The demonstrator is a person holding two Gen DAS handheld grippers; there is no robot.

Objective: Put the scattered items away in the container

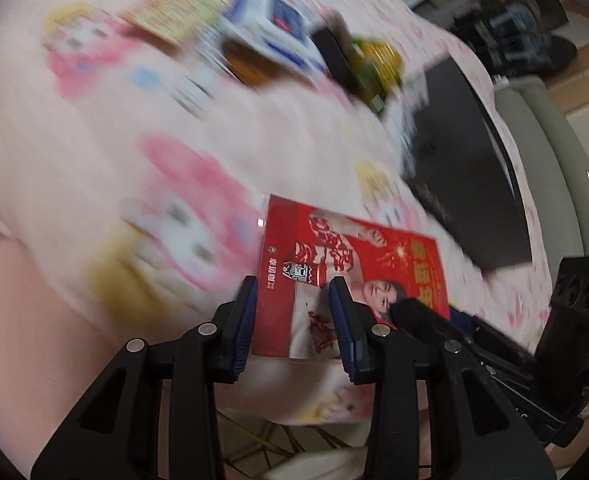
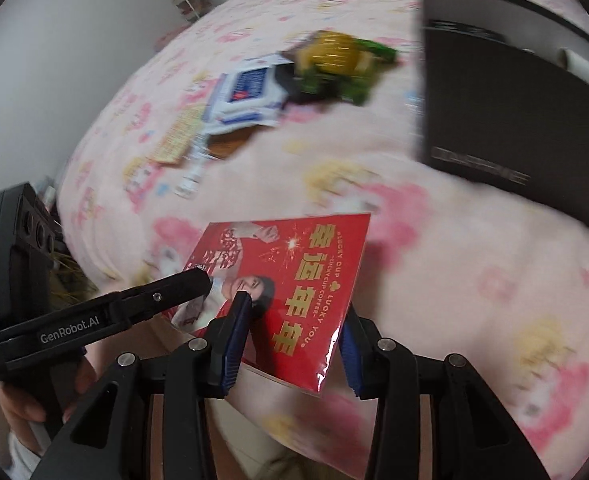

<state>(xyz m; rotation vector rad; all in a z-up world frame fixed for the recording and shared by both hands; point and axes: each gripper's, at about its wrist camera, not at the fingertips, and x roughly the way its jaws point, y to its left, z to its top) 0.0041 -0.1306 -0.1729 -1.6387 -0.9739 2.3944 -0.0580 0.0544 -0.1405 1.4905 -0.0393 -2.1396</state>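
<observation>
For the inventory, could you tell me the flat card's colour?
Red card with gold lettering; right wrist view.

A bed [image 2: 434, 264] under a pink cartoon-print blanket fills both views; a plain pale wall [image 2: 66, 40] stands upper left, right-wrist view.

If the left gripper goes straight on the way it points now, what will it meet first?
Most likely the red card. It lies right ahead of the left gripper, between its blue pads, with the pink blanket under it. The depth is unclear, so the pads may already touch it.
</observation>
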